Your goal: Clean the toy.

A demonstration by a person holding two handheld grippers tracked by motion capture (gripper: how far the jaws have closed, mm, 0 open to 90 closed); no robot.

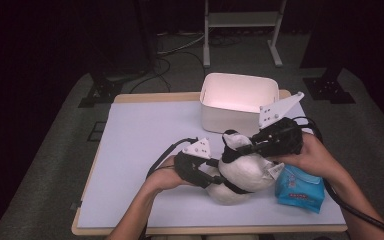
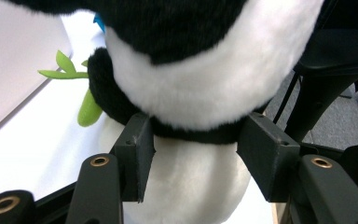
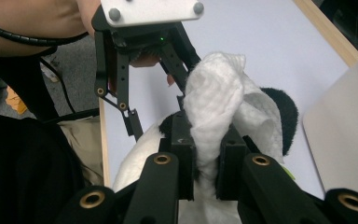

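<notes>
High view: plump black-and-white panda plush (image 1: 240,172); left tongs (image 1: 215,172) apparently clamp its waist, right tongs (image 1: 245,148) pinch white cloth (image 3: 214,107).

Lighting falls from overhead onto the counter (image 1: 145,145), which reads bright and evenly lit; the surrounding floor and far wall drop into deep shadow. The white bin (image 1: 237,95) glows warm pink inside, close to overexposed. Shadows under the plush panda (image 1: 242,172) are soft and short. The high view is slightly soft and grainy. In the left gripper view the nearest fur blurs and the white fur glares. The right gripper view is sharp at centre, with dark corners.
</notes>
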